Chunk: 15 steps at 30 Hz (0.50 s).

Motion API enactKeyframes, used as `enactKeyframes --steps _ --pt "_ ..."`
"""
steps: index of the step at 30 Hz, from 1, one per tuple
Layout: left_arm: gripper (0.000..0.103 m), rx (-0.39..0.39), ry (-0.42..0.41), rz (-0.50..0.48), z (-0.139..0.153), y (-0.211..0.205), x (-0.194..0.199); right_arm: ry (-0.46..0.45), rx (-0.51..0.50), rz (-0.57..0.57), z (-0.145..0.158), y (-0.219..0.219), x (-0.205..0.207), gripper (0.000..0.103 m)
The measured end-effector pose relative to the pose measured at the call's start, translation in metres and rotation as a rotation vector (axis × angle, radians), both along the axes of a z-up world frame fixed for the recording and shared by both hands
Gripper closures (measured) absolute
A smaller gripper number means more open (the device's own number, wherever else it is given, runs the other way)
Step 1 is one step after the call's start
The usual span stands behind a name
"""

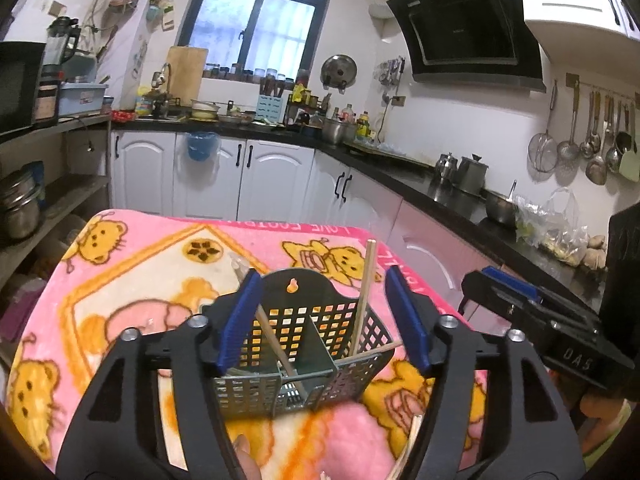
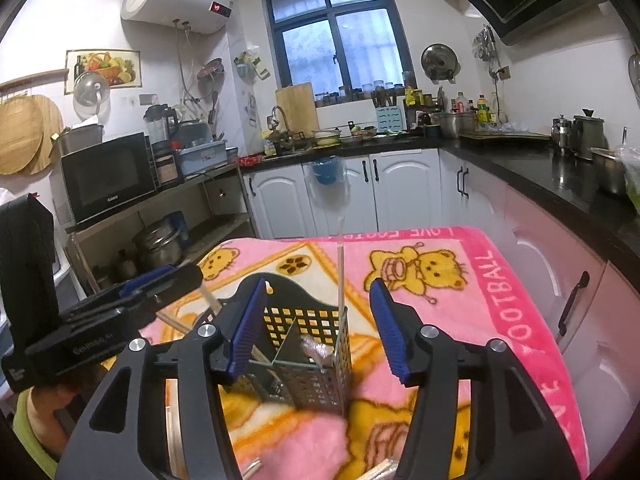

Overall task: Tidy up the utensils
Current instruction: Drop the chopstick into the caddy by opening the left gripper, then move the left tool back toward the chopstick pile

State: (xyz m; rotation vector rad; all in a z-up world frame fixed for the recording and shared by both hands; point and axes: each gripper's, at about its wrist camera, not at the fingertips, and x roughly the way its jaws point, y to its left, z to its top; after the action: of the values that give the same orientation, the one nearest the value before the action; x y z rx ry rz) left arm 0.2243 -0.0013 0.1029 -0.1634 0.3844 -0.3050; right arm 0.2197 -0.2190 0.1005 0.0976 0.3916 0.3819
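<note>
Both grippers, left (image 1: 326, 318) and right (image 2: 320, 326), gape with nothing held. Caddy (image 1: 304, 344) stands on the pink blanket (image 1: 160, 272) between the jaws, holding several chopsticks (image 1: 362, 300). More chopsticks (image 2: 380, 470) lie loose near the bottom edge: partly done.

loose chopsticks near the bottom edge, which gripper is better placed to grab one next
Right, narrowly. Both the left gripper and right gripper are open around the caddy, but the loose chopsticks lie just under the right gripper's fingers; only a sliver appears in the left view.
</note>
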Motion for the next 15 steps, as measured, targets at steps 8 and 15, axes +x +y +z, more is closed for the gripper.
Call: enactKeyframes --steps 8,15 --pt "0.025 -0.017 -0.017 0.016 0.007 0.008 -0.018 -0.001 -0.004 -0.004 -0.002 -0.004 -0.018 0.037" --pt "0.013 -0.009 -0.032 0.034 0.004 0.012 -0.040 0.007 -0.016 -0.009 -0.009 -0.010 -0.028 0.033"
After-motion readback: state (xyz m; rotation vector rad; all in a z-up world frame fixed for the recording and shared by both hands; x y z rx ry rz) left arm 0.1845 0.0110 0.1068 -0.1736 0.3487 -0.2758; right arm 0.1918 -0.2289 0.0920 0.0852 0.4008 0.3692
